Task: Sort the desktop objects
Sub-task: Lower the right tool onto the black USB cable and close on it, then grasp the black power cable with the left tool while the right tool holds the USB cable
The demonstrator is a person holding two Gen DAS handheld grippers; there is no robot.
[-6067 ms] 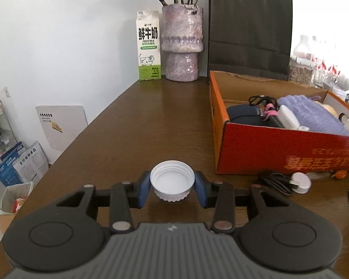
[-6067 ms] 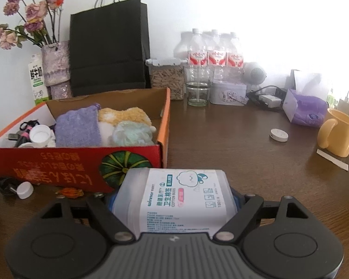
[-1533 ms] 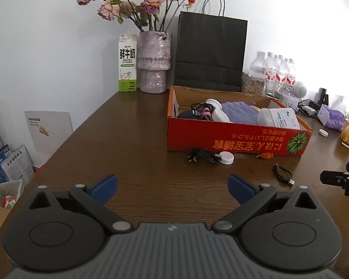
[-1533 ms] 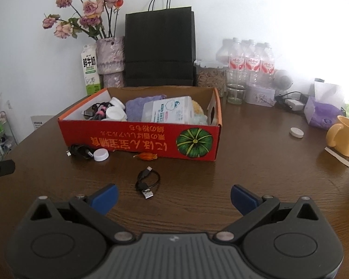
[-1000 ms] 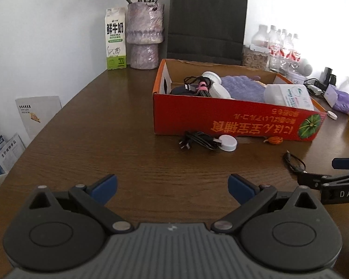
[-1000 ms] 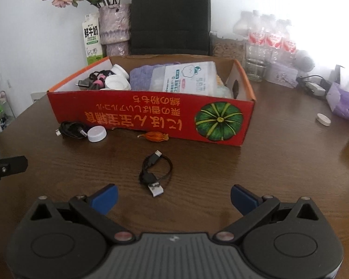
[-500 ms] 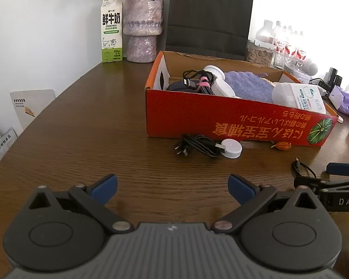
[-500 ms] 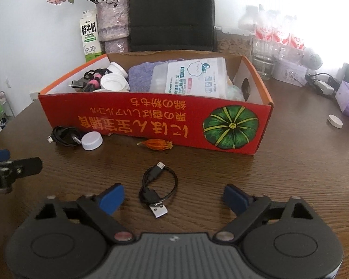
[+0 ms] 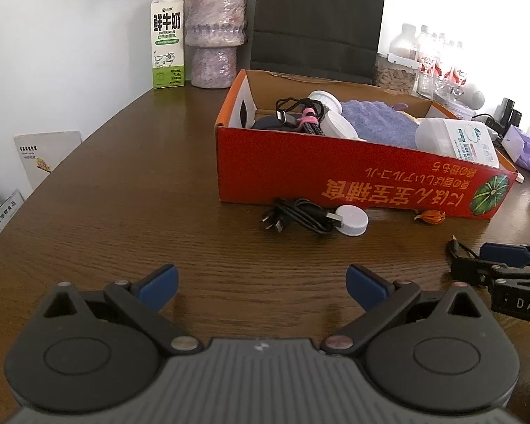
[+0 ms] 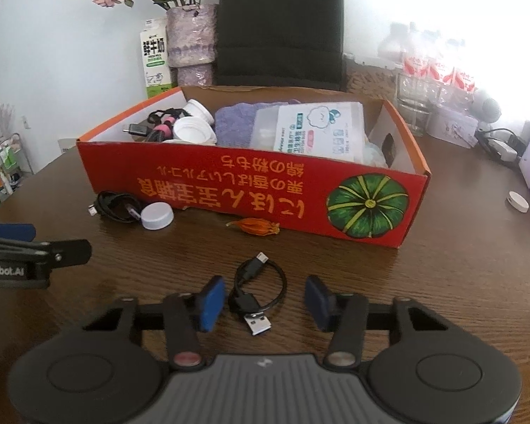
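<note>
Sorting looks approx. half done, judging by what's in vs. out of the red cardboard box (image 10: 229, 173). Going L to R inside it: a black cable w/ pink tie (image 10: 160, 125), two white ribbed caps (image 10: 192, 129), a fuzzy purple cloth (image 10: 235, 122), and a translucent plastic wipes tub (image 10: 314, 125) w/ printed label. All of that we count as put away.

Still left on the wood-grain table (image 9: 141, 183), again L to R: a bundled black charger cable (image 9: 296, 213) just in front of the box, w/ a flat white lid (image 9: 351, 219) touching its plug end; a dried orange husk (image 10: 256, 228), papery and wrinkled, just beside the box front; then the short USB cable (image 10: 256, 291), a thin glossy loop w/ a metal plug.

Our left gripper (image 9: 261, 284) hangs over bare table, jaws spread wide, nothing btwn them; the charger bundle is ahead of it, well apart. Our right gripper (image 10: 263, 302) sits w/ its blue pads either side of the short USB cable, gap narrowed but not touching it as far as we can tell, so no grip yet.

We judge the loop is limp and will sag when lifted. Further R, a small white disc (image 10: 517, 201) lies apart near the edge; whether it's in scope we can't say.
</note>
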